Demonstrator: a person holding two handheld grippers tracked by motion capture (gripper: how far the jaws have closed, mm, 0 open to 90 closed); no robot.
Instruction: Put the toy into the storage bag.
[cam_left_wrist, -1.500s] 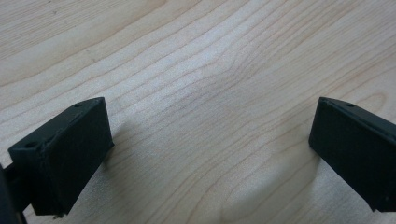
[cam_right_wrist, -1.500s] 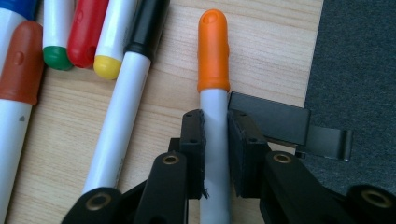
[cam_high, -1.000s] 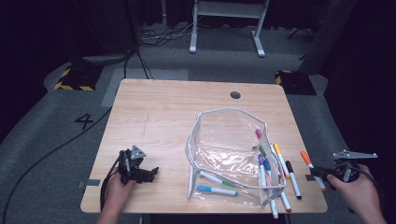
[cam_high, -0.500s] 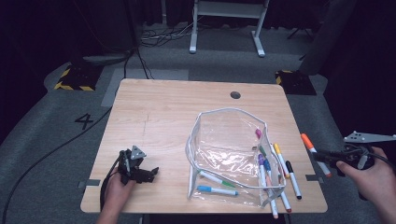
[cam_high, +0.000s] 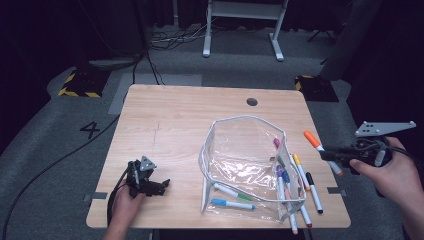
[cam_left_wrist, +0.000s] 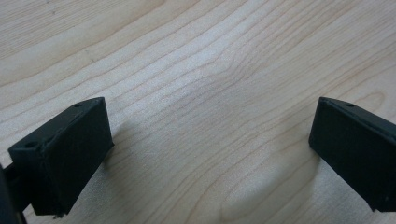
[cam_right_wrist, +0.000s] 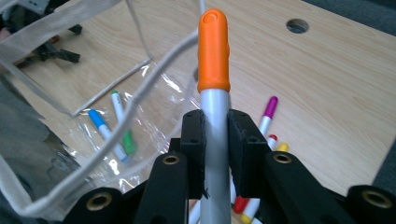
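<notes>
The left half of the table (cam_high: 175, 125) lies bare — open passage. On the right, the clear pouch (cam_high: 245, 165) stands with its mouth up; loose markers (cam_high: 305, 185) crowd the strip beside it.

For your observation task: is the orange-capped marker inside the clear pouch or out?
Out: the right gripper clamps the orange-capped marker above the table, beside the clear pouch.

One clear pouch (cam_high: 245, 155), two grippers, two markers inside the pouch, one orange-capped marker (cam_high: 320, 149) held at right, several loose markers near right, count unclear
</notes>
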